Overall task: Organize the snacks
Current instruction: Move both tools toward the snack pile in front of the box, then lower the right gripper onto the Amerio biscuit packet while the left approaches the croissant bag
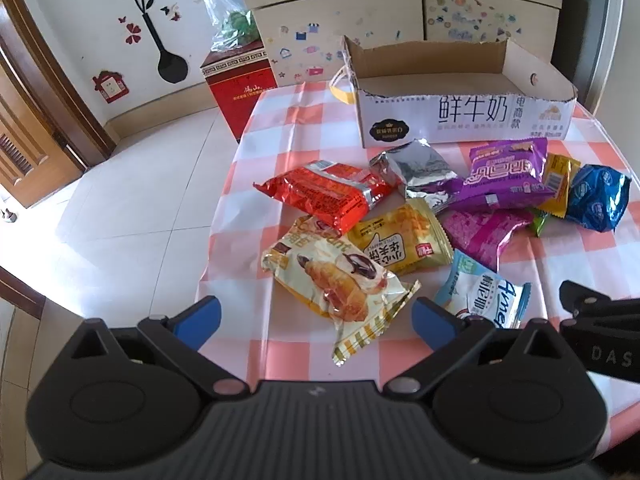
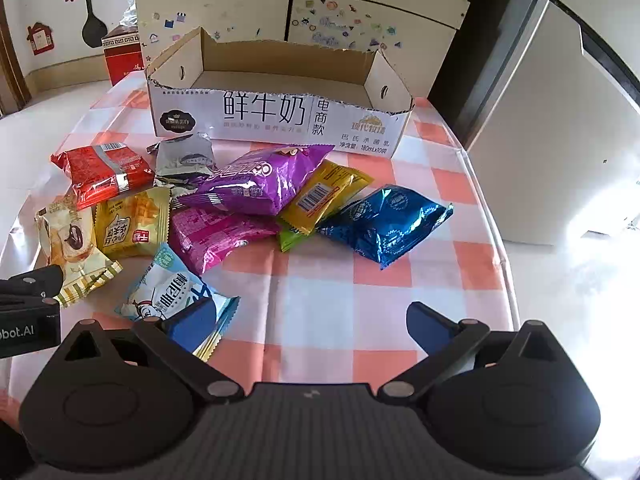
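Several snack packets lie in a heap on the checked tablecloth in front of an empty white cardboard box, which also shows in the right wrist view. My left gripper is open, its fingers on either side of a cream croissant packet. My right gripper is open, its left finger over the corner of a light blue and white packet. A blue foil packet, a purple packet, a red packet and yellow packets lie beyond.
A red box with a plastic bag on top stands on the floor left of the table. A cream cabinet with stickers stands behind the cardboard box. The table's left edge drops to tiled floor. A white appliance stands to the right.
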`<state>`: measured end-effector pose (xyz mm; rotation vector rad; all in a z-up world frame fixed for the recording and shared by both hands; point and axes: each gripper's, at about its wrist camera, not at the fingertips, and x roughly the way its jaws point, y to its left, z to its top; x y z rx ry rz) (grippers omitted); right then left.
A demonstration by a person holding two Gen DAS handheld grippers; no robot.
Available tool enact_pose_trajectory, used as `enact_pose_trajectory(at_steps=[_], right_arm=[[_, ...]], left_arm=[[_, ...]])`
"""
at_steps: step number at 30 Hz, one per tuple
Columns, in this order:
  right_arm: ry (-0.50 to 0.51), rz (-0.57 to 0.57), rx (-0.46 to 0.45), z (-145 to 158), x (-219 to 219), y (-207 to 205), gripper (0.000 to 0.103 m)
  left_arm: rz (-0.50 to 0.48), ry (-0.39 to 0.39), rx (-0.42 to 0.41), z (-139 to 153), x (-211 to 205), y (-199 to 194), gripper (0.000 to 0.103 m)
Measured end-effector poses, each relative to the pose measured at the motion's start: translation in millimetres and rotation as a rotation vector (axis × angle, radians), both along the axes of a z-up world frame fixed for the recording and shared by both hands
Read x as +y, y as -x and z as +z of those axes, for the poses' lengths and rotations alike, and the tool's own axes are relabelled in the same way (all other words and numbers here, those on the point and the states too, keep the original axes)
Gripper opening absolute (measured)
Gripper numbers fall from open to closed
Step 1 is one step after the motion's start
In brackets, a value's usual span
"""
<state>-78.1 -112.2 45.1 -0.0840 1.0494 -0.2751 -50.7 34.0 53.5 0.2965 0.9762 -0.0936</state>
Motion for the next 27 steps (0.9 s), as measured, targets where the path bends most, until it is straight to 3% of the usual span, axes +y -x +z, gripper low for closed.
enact_pose_trajectory(at_steps=[27], right_arm=[[0.015,0.036,-0.013,1,14,-3,0.102]], left_arm=[[-0.007,-0.049,-0.001,-6,-2,2,0.098]])
